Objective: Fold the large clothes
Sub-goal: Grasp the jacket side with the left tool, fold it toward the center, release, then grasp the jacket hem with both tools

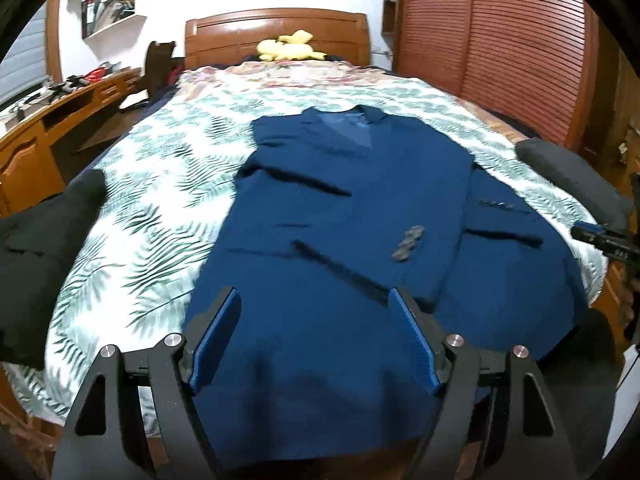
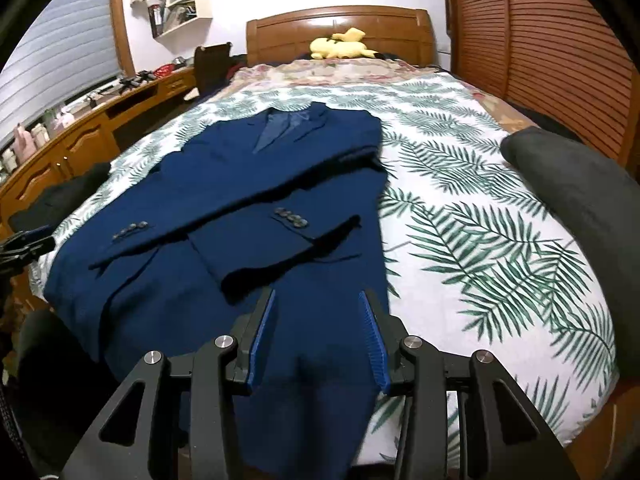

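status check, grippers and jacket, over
Left gripper open, right gripper open, both empty. Jacket flat on bed, sleeves folded in. Nothing in the way.

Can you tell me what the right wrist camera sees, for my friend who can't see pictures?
A navy blue suit jacket lies flat on a leaf-print bedspread, both sleeves folded across its front. The right gripper hovers open over its hem; a yellow plush toy sits by the headboard.
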The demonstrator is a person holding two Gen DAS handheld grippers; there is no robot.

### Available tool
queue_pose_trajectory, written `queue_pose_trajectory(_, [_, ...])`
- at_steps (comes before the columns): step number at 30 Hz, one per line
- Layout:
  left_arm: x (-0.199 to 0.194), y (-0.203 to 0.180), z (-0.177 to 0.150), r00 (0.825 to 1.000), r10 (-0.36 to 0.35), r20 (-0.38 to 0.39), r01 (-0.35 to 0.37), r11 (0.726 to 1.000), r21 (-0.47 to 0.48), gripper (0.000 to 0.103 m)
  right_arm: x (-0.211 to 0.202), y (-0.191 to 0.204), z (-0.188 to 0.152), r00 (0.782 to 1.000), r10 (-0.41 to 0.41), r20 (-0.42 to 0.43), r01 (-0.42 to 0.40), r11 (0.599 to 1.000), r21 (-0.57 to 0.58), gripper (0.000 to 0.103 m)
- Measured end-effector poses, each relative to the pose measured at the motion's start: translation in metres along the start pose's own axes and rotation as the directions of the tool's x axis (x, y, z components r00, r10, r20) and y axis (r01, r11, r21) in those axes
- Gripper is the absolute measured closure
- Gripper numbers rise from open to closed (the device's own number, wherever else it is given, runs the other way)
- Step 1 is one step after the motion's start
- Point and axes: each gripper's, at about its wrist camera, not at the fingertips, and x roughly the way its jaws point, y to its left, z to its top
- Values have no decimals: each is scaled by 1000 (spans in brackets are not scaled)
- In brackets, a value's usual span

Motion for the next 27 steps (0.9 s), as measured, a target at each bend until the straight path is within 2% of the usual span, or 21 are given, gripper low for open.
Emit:
queue_pose_trajectory(8, [-2,37,-22,999,48,-18,-48,999,-1,27,10,-5,-1,997,-40,-61,42,999,28,60])
queue_pose_trajectory(9, [-3,39,-25,999,45,-20,-45,999,0,29,13,-5,-1,996,-45,-71,47,998,28,60])
queue_pose_trajectory(11, [-1,46,-30,999,30,-33,-30,1000,-5,46,19,-5,-1,995,-53,-88,56,998,28,60])
queue_pose_trajectory(14, [5,52,-35,998,27,-54,-27,1000,-6,56,27,-4,-1,992,-56,-110,60,998,33,59])
queue_pose_trajectory(20, [14,65,-38,996,36,-79,-39,998,-45,56,31,5,2,989,-45,-143,44,999,-7,57])
queue_pose_trajectory(21, [15,67,-39,996,35,-83,-39,998,-50,56,29,5,2,989,-32,-146,31,999,-12,57])
queue_pose_trajectory(23, [16,69,-41,996,29,-89,-34,998,-56,56,25,7,4,990,14,-144,-17,1000,-15,66])
queue_pose_trajectory(25, [15,71,-43,996,25,-90,-30,998,-56,56,17,7,5,990,64,-123,-64,998,7,66])
queue_pose_trajectory(27, [15,71,-44,996,22,-90,-27,998,-58,56,10,6,5,990,78,-116,-77,997,14,66])
